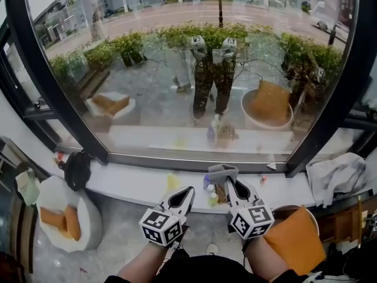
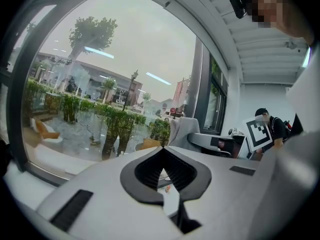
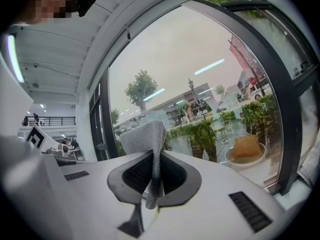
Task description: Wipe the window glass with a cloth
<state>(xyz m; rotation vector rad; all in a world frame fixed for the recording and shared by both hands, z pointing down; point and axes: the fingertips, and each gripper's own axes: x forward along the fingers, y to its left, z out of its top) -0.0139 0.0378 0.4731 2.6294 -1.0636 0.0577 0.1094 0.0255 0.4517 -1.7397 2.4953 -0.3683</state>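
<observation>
The tall window glass (image 1: 177, 69) fills the upper part of the head view, with a street and hedges outside. My right gripper (image 1: 228, 184) hangs low in front of the sill and is shut on a grey woven cloth (image 1: 222, 171), which sticks up above its tips. In the right gripper view the cloth (image 3: 145, 136) is pinched between the jaws of the right gripper (image 3: 151, 156), well short of the glass (image 3: 200, 84). To its left my left gripper (image 1: 188, 190) is shut with nothing in it. The left gripper view shows its tips (image 2: 162, 150) meeting in front of the glass (image 2: 100, 84).
A white sill (image 1: 135, 184) runs under the window, with small bottles (image 1: 211, 194) just beyond my grippers and a black object (image 1: 76, 168) at its left end. A white cloth bundle (image 1: 336, 175) lies at the right. A round chair (image 1: 62, 220) stands at the left and an orange cushion (image 1: 294, 243) at the right.
</observation>
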